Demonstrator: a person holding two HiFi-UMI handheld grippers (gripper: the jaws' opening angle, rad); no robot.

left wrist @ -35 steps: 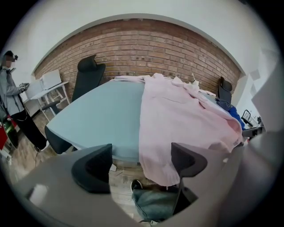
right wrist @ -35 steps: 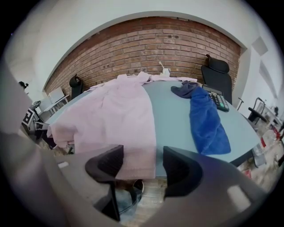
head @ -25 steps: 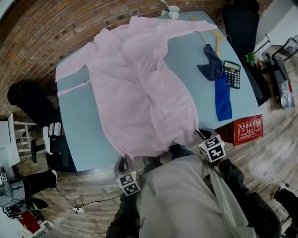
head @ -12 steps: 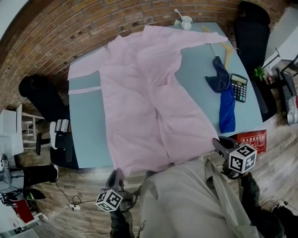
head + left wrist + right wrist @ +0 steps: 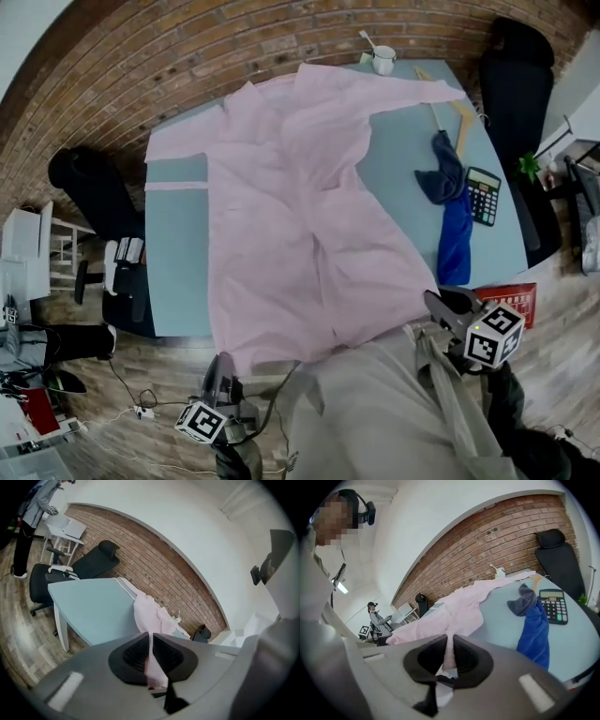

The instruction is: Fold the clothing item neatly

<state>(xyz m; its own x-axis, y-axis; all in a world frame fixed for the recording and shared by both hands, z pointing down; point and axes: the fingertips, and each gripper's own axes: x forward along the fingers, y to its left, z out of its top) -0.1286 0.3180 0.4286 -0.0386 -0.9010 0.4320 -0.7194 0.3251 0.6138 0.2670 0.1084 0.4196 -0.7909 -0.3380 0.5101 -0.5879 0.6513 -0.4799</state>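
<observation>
A long pink garment (image 5: 300, 216) lies spread on the light blue table (image 5: 178, 262), sleeves toward the far side. Its near hem hangs over the table's front edge. My left gripper (image 5: 223, 364) is below the front left corner of the hem and is shut on the pink cloth (image 5: 151, 667), which runs up between its pads. My right gripper (image 5: 434, 300) is at the front right corner, shut on the pink hem (image 5: 449, 656) too. In the right gripper view the garment (image 5: 459, 606) stretches away across the table.
A blue cloth (image 5: 454, 216), a calculator (image 5: 484, 195), a wooden hanger (image 5: 448, 94) and a white mug (image 5: 382, 62) sit on the table's right side. A red box (image 5: 514, 298) stands on the floor at right. Black chairs (image 5: 94, 192) flank the table.
Both grippers have drawn back from the table's front edge and apart, the left down and left, the right to the right. The hem has come with them.
</observation>
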